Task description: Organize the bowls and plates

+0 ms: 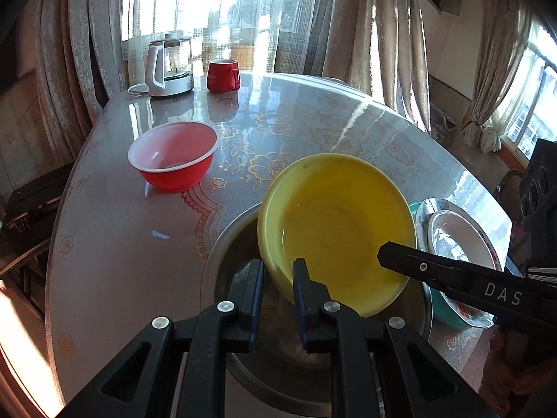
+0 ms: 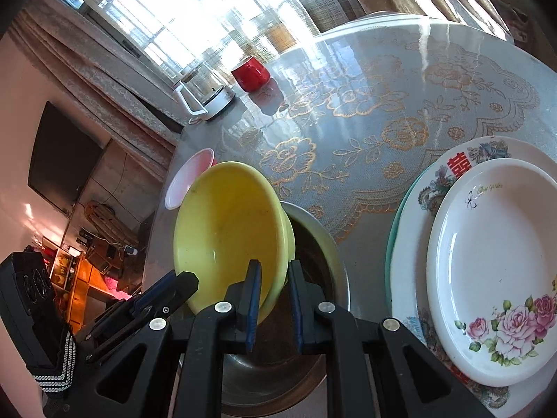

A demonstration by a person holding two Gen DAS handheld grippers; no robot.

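While we hold the yellow bowl (image 1: 334, 230) by its rim from two sides, it hangs tilted above the metal basin (image 1: 233, 244) — its mouth faces us and a little upward, its foot points away toward the table (image 1: 313, 111). Our left gripper (image 1: 278, 299) is pinched tight on the rim; our right gripper (image 2: 273, 299) is pinched tight on the opposite rim. Being round, the bowl has no long axis. Just beside the basin, on its right, lies a stack of plates (image 2: 487, 261). A red bowl (image 1: 174, 156) stands upright, well apart, on the left.
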